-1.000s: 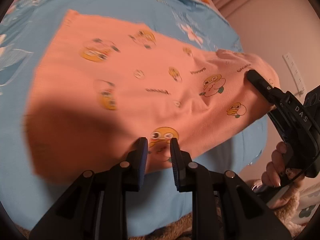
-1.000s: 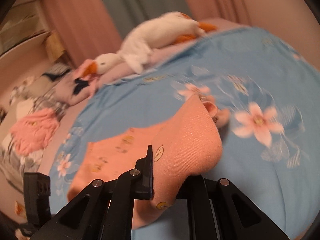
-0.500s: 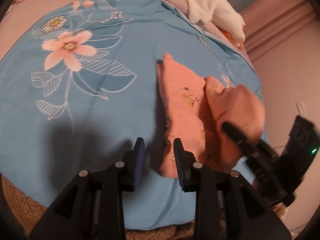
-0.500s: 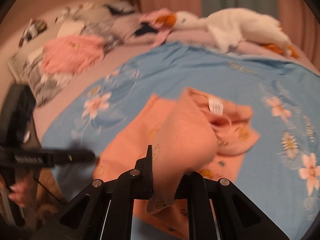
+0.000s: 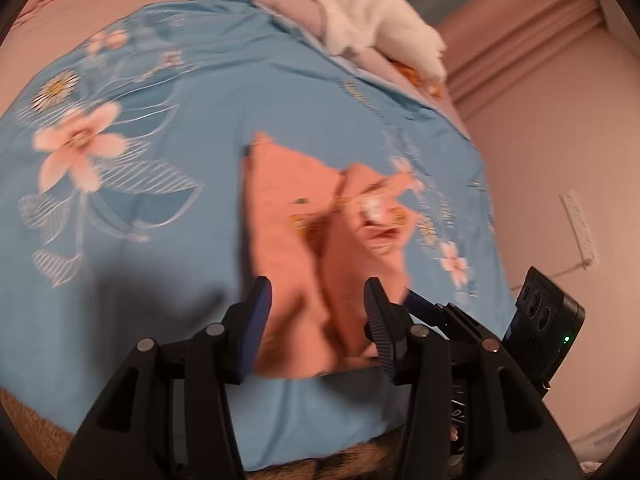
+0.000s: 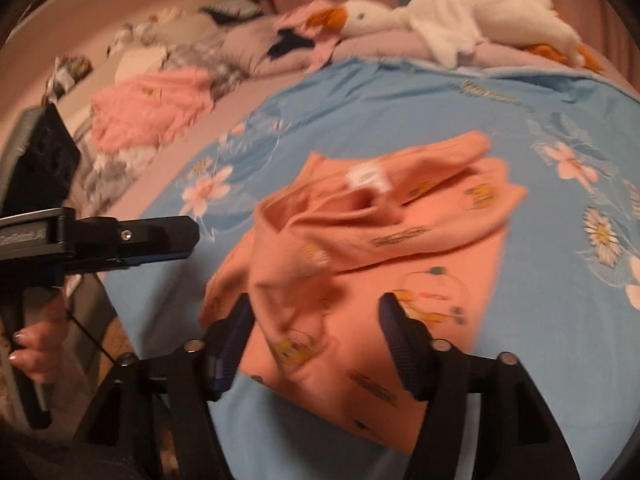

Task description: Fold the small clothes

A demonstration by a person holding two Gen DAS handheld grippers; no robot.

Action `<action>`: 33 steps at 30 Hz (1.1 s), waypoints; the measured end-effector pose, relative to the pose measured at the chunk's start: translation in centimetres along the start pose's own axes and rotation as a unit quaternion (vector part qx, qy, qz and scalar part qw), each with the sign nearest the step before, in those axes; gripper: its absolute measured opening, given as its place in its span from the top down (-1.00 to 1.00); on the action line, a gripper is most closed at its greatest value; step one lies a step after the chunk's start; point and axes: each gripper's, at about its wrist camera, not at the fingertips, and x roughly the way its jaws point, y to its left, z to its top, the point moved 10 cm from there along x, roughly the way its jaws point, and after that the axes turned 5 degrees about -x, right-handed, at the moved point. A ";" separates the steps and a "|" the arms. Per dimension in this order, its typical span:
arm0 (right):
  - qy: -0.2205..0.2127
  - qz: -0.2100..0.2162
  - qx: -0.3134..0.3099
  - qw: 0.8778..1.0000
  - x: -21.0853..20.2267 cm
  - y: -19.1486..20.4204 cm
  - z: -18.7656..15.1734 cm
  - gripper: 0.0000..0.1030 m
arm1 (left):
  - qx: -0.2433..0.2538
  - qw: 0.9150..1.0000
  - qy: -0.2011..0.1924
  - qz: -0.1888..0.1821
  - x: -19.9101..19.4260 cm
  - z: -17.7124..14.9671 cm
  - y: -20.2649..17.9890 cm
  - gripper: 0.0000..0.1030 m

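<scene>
1. Left gripper (image 5: 318, 312) first: its jaws stand wide apart and grip nothing. Between its two blue pads, in the left wrist view, shows the near end of the orange garment (image 5: 316, 240), which lies loose on the blue floral sheet (image 5: 160, 272). Whether the pads touch the cloth the blur will not let me say.

2. From this gripper the garment runs off toward 12 o'clock, tilting slightly to 1 o'clock. Its long axis lies nearly along the fingers, so the near hem is the closest edge.

3. Middle of the cloth: a rumpled flap is thrown over the flat layer, with a white label (image 6: 368, 178) turned up on top. The fold looks untidy and, I judge, unfinished.

4. Right gripper (image 6: 316, 332): its jaws also stand wide, with nothing held. The garment fills the gap between its pads and spreads from 12 o'clock round to 2 o'clock, wider on that side.

5. In the right wrist view the left gripper's tip comes in at 9 o'clock, just beside the garment's left edge but apart from it.

6. Judgement: both grippers sit at the near hem, the right more squarely over the cloth, the left nearer the left edge. The next move likely turns on catching the rumpled flap, lying at 12 o'clock from the right gripper, and smoothing it.

7. Far off at 12 o'clock lies a white plush goose (image 6: 460, 16), well apart from the work.
</scene>
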 end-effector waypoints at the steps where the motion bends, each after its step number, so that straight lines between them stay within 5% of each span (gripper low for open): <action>1: -0.008 -0.003 0.011 1.000 -0.8 -0.7 0.1 -0.27 | 0.007 1.000 0.002 -0.008 0.2 0.1 -0.7 -0.01; 9: -0.033 -0.054 0.099 0.993 -2.6 -7.0 -0.1 -0.24 | 0.048 0.997 0.045 -0.035 3.6 -0.3 -4.1 -0.33; 13: -0.025 -0.053 0.101 0.993 -1.5 -7.9 0.4 0.44 | 0.062 0.995 0.069 -0.019 5.8 -0.8 -4.1 -0.32; 21: 0.034 -0.058 0.051 0.996 3.5 -7.2 2.0 0.54 | 0.064 0.993 0.098 0.003 8.2 -1.3 -2.8 -0.29; 24: 0.032 -0.053 0.039 0.997 4.8 -6.7 3.5 0.54 | 0.054 0.993 0.101 0.014 8.8 -1.4 -1.8 0.04; 26: 0.017 -0.041 0.037 0.998 5.1 -6.2 4.9 0.54 | 0.048 0.994 0.093 0.035 9.0 -1.3 -0.7 0.77; 33: -0.011 -0.036 0.017 0.999 4.4 -4.9 6.4 0.54 | 0.032 0.998 0.045 0.033 5.7 -1.5 0.0 0.80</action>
